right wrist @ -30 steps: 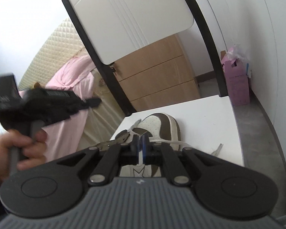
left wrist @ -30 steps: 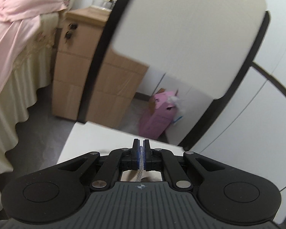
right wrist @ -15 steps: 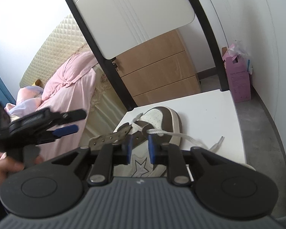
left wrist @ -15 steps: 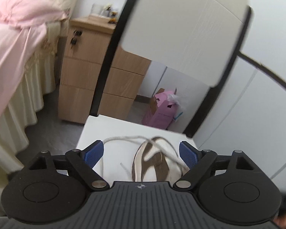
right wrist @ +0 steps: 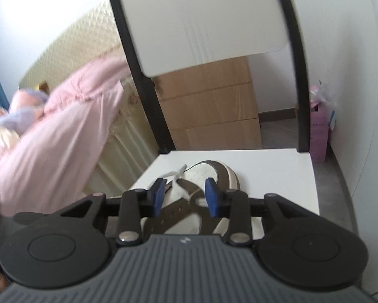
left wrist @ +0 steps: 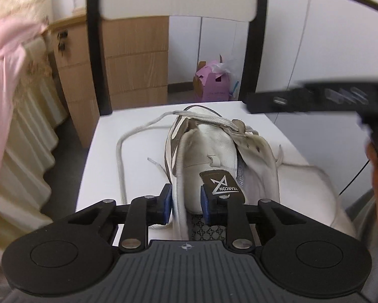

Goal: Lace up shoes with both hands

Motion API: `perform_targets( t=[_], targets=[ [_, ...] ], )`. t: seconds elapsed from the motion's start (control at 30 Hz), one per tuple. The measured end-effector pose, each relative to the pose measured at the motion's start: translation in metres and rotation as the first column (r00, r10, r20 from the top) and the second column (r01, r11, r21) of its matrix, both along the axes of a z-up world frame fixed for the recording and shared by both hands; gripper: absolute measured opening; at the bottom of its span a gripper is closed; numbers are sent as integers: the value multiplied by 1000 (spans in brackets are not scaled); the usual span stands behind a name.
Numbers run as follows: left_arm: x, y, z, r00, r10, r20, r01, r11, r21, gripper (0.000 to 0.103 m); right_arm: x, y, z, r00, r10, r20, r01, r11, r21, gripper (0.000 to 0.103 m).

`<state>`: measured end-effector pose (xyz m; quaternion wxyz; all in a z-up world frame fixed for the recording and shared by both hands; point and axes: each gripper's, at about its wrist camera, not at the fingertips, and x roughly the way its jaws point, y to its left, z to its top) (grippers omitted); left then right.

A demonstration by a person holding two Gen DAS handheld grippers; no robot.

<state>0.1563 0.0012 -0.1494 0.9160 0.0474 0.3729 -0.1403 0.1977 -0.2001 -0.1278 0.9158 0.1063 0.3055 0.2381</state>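
White lace (left wrist: 180, 161) running mid-frame between parted left gripper (left wrist: 187, 203) pads; brown-white shoe (right wrist: 209, 174) behind parted right gripper (right wrist: 185, 197).

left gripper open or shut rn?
Open. The left gripper has its blue pads apart, a lace strand running loose between them over the shoe tongue.

- Your left gripper (left wrist: 186, 203) had a ribbed grey body, two black round-ended arms and blue pads (left wrist: 167, 200) on its jaws.
- Silver screws (left wrist: 241, 243) marked its linkage joints.
- Your right gripper (right wrist: 185, 197) matched it: grey ribbing, black arms, blue pads (right wrist: 210, 197).
- You wore a grey sleeve (left wrist: 365, 214).
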Motion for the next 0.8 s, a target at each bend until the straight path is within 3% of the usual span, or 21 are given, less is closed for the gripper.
perform_targets(
  t=[0.17,0.3,0.33,0.37,0.4,0.5,0.63,0.8],
  targets=[
    [0,6,1,1000,-2,-9,2,1000,-24,27,34,28,4,995,96,-33,-100,984,-147,36],
    [2,11,1,1000,-6,-16,5,998,-58,27,49,56,1,982,171,-81,-187,938,-292,32],
    [3,12,2,1000,-6,-16,5,998,-69,27,51,61,-1,980,176,-93,-197,926,-322,29],
    [4,13,3,1000,-15,-9,14,997,-76,27,52,64,-3,979,178,-101,-202,922,-331,17],
    [5,14,4,1000,-20,3,20,997,-79,27,53,66,-4,978,179,-110,-206,918,-340,13],
    [12,13,3,1000,-14,20,15,996,-85,27,54,66,-6,979,166,-115,-195,926,-324,3],
    [13,0,-3,999,-45,22,46,999,-19,27,52,59,-5,986,128,-111,-152,957,-249,2],
    [7,-15,-5,996,-76,55,72,995,73,27,48,63,-3,988,130,-83,-145,967,-208,2]
  ],
)
